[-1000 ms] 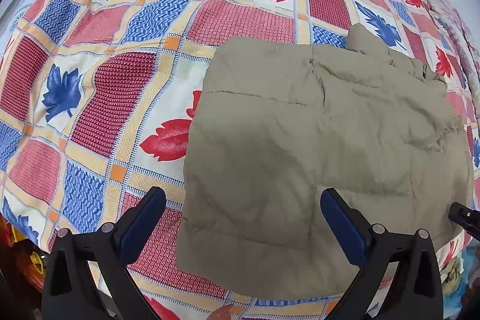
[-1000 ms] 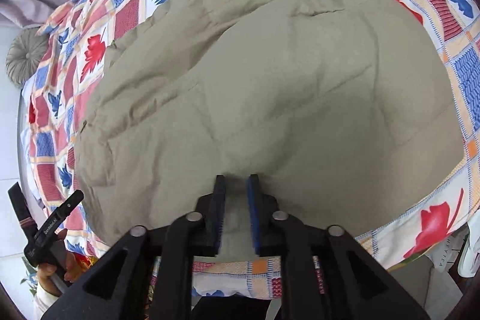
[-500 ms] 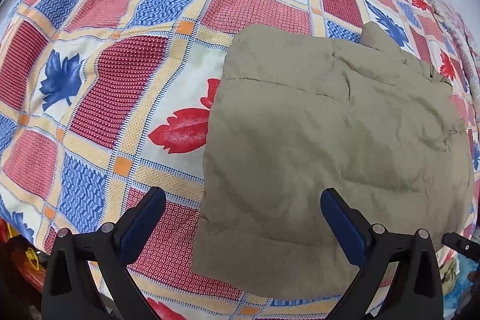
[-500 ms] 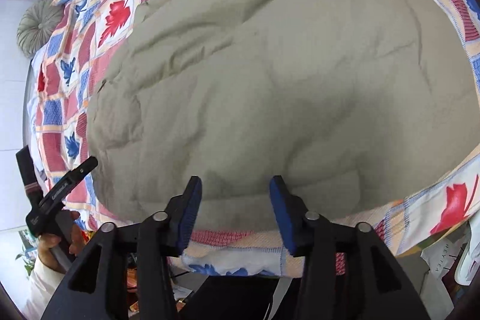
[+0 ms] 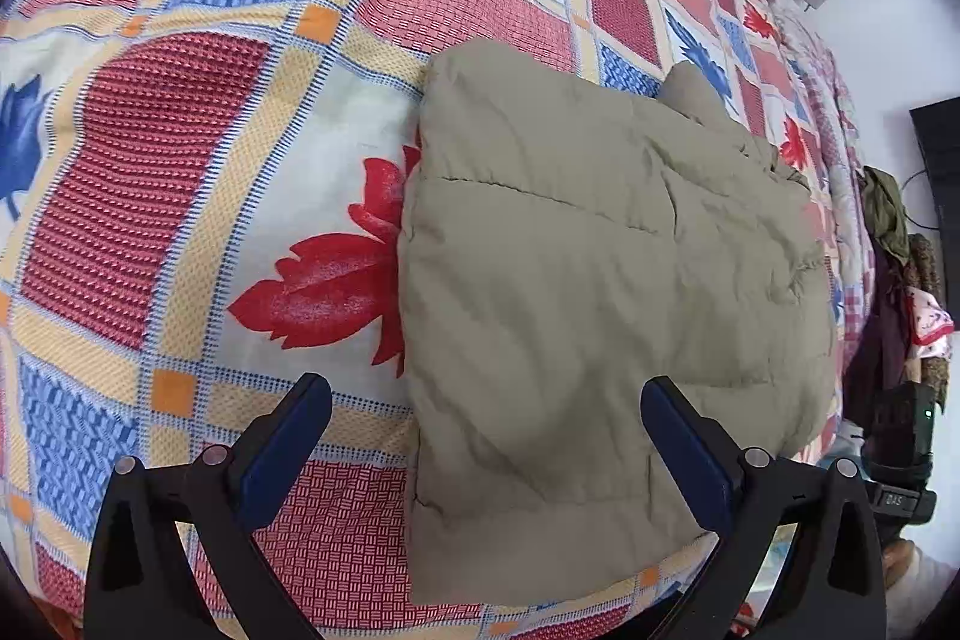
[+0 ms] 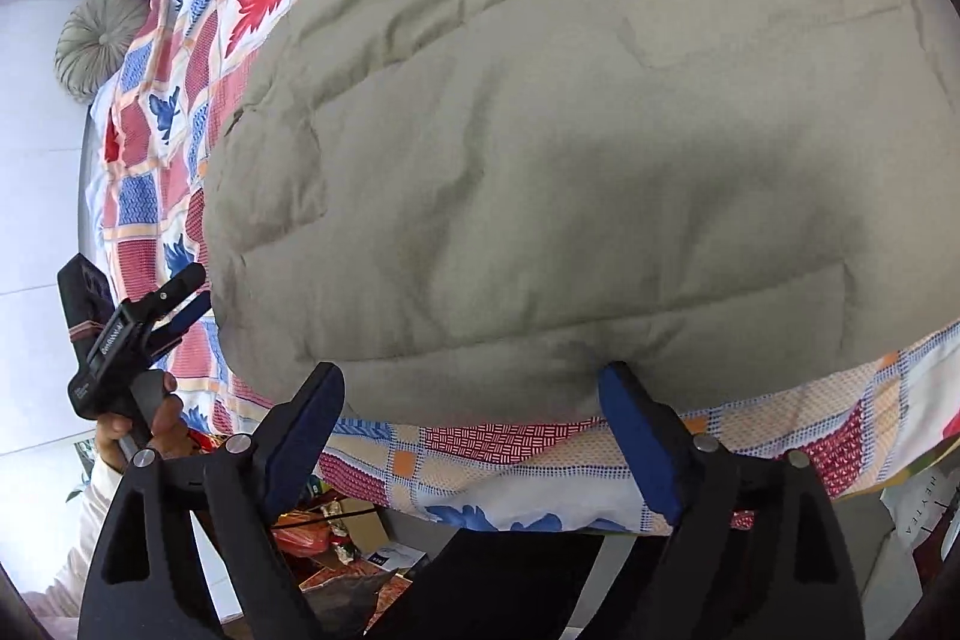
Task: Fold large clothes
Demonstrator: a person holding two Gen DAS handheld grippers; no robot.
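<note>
**Khaki padded jacket folded near bed edge, both grippers empty**

Blue-padded right gripper [image 6: 471, 430] has its jaws opening, now wide, nothing between them; the pads hang just off the near hem of the khaki quilted jacket [image 6: 600, 148]. Left gripper [image 5: 486, 436] is also spread wide and empty, hovering over the jacket's left edge, one finger above the bedspread [image 5: 180, 160], the other above the fabric. In the right wrist view the left gripper shows small at the side, held in the person's hand [image 6: 144, 418].

The jacket lies folded into a thick rough rectangle on the patchwork leaf-print bedspread, its near hem close to the bed's edge, a bunched lump, maybe a sleeve or hood, sticking out at the far corner.

Risks, as I judge them:
- Padding is puffy and springy; the fold may bulge open once nothing pins it.
- Slippery shell plus thick layers: a pinch may catch only the top layer and peel the fold apart.
- Hem sits near the edge; a tug toward the person could slide the bundle off.
- Far lump left untucked makes the next fold lopsided.
</note>
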